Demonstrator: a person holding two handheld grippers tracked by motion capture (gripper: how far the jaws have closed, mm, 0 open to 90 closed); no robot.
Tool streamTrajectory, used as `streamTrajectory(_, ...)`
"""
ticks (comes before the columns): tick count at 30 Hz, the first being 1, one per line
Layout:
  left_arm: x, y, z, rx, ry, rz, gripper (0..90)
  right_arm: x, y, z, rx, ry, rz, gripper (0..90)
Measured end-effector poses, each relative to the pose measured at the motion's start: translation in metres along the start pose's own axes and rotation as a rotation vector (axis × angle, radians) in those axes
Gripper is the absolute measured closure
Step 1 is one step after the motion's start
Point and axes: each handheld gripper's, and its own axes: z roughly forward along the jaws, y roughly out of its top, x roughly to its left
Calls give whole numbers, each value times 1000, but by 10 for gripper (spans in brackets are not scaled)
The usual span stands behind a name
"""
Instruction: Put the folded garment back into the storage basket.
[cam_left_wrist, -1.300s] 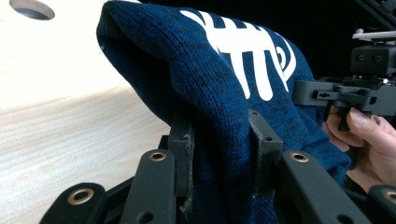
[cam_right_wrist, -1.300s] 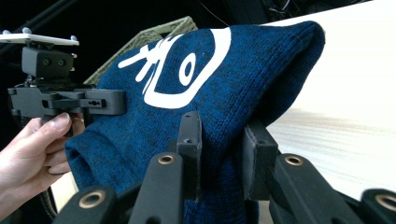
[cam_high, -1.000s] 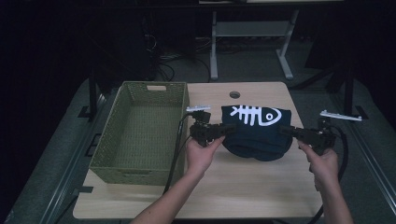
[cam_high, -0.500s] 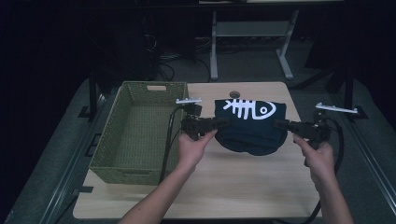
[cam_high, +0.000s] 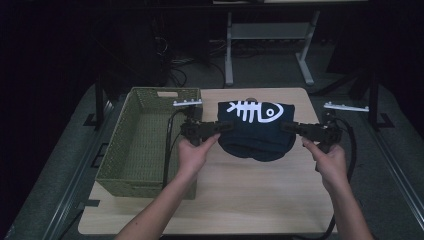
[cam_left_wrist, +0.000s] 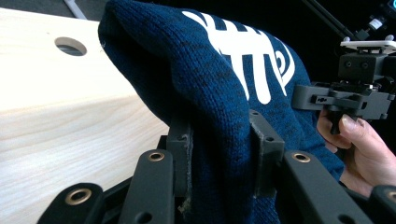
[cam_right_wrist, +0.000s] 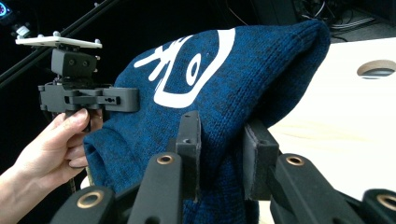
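Left claw (cam_high: 226, 127): held level in the left hand (cam_high: 194, 150), jaws pointing inward to the right, clamped tight. Right claw (cam_high: 287, 127): held level in the right hand (cam_high: 327, 161), jaws pointing inward to the left, clamped tight. Forearms: extended forward, well apart.

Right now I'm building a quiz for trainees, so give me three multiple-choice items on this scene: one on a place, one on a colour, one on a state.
1. The green basket sits where from the sweater, in the high view?
A left
B right
C under it

2. What colour is the sweater's fish-bone print?
A yellow
B white
C red

3. How do the left gripper and right gripper stand?
A both open
B one open
C both shut on the sweater

Answers: A, the basket lies at the table's left; B, white on navy knit; C, each gripper's pads pinch knit.
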Motion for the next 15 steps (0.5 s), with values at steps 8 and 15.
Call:
streamTrajectory(8,8,5,-20,-19,8,-7,662,12,8,18,14,10,-19,716)
streamTrajectory(15,13,8,-35,-33,23,-15,661,22,15,32,29,15,-37,715)
